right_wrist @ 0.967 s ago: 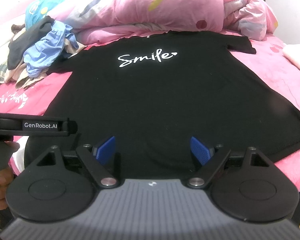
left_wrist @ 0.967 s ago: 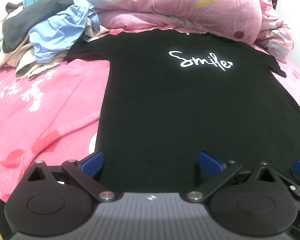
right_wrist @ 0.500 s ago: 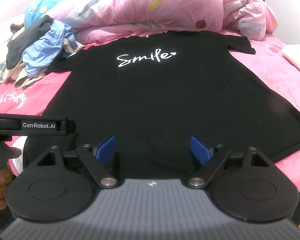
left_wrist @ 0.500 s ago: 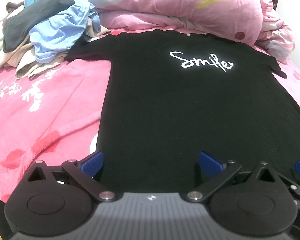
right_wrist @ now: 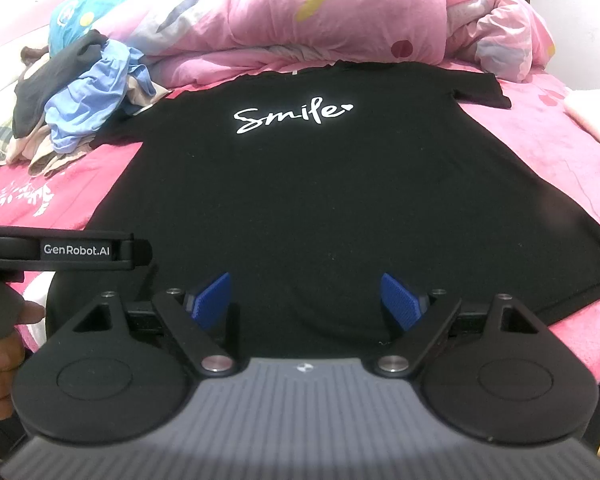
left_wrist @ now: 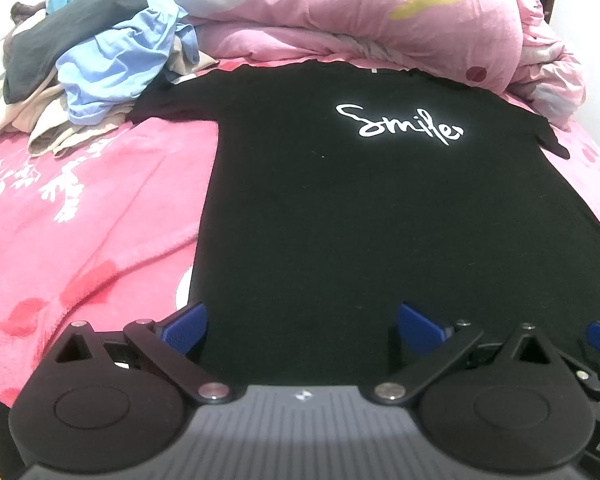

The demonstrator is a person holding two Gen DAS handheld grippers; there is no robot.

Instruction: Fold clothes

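The black cotton T-shirt with white "Smile" lettering (right_wrist: 308, 200) lies flat on the pink bed blanket (left_wrist: 80, 220), long axis running away from me, hem nearest. My right gripper (right_wrist: 306, 304) and left gripper (left_wrist: 300, 328) both gape empty just above that hem, the left nearer its left corner.

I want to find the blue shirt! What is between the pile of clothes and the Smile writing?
Only the black T-shirt itself: its sleeve and chest cloth run from the clothes pile to the Smile writing. Both views show it.
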